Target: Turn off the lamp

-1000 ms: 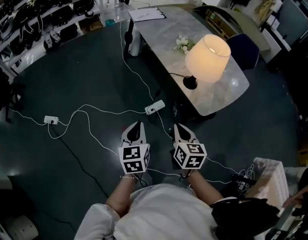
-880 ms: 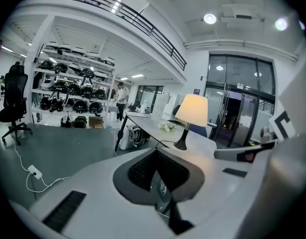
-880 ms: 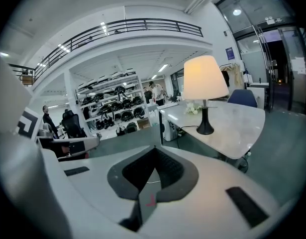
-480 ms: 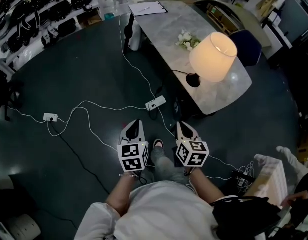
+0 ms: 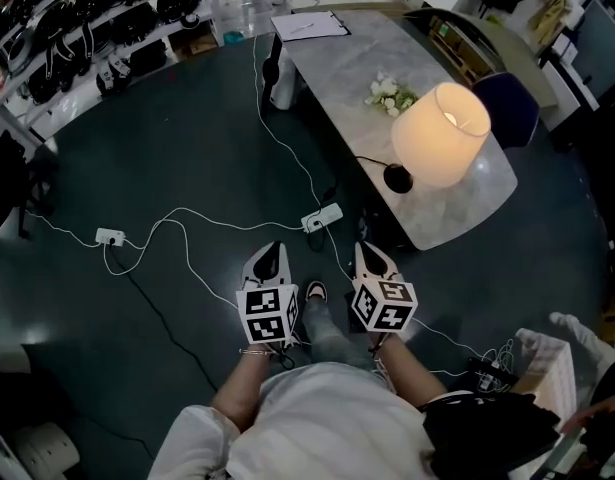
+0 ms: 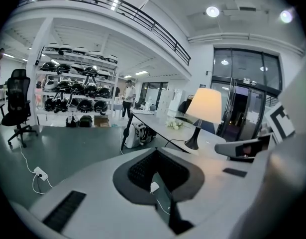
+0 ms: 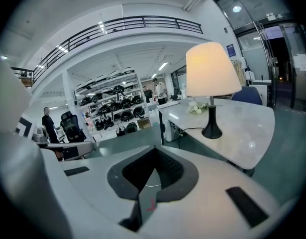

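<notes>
The left tool (image 5: 269,258) and right tool (image 5: 368,258) were held over the floor (image 5: 167,168), each pressed together and empty. Further on, the lit lamp (image 5: 442,133) was found at the table's (image 5: 347,58) near end, well apart from both. A closer approach would be needed, and the switch located first. From the head, the stem was hidden by the shade; in the right gripper view its base (image 7: 212,130) was shown side-on.
</notes>
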The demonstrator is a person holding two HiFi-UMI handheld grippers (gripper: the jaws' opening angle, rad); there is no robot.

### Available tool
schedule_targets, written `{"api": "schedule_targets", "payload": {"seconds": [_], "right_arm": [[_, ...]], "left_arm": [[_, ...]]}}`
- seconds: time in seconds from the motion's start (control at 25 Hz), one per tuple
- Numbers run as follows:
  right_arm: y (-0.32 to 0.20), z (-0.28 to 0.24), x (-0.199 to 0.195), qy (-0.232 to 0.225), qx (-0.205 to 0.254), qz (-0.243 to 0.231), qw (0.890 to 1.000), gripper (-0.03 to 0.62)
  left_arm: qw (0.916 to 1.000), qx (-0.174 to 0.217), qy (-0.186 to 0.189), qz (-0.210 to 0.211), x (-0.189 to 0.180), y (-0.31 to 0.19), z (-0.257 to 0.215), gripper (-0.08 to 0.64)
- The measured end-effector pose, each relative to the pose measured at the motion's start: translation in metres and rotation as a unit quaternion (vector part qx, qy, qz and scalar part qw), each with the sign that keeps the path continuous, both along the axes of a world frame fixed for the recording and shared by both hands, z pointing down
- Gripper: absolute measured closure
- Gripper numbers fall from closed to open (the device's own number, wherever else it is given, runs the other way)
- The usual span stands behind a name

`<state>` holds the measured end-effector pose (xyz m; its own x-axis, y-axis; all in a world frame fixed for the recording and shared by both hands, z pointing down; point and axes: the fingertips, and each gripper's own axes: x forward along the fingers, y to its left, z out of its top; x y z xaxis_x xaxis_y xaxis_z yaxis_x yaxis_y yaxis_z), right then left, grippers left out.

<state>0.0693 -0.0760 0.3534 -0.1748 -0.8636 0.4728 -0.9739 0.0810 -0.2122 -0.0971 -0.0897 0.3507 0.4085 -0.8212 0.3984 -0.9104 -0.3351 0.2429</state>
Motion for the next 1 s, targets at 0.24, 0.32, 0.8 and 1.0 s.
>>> {"api": "schedule_targets", "payload": {"seconds": [0.24,0.32,0.8,1.0], "right_arm": [[-0.037,0.013,0.012,0.005,-0.014,0.004,1.0,0.594],[-0.051,0.016,0.013,0.001,-0.02,-0.002,1.0,0.594],[-0.121,0.028,0.021,-0.013,-0.047,-0.049,0.998,0.594],[-0.137,0.037,0.026,-0.015,-0.059,-0.065,0.996,0.594]], "left_arm": [[0.9999,-0.015,-0.004,-0.004,0.012,-0.035,0.011,0.555],[0.9998,-0.019,-0.006,-0.003,0.018,-0.049,0.014,0.555],[0.9994,-0.028,-0.022,-0.004,0.054,-0.126,0.011,0.555],[0.9989,-0.034,-0.032,-0.006,0.062,-0.143,0.016,0.555]]}}
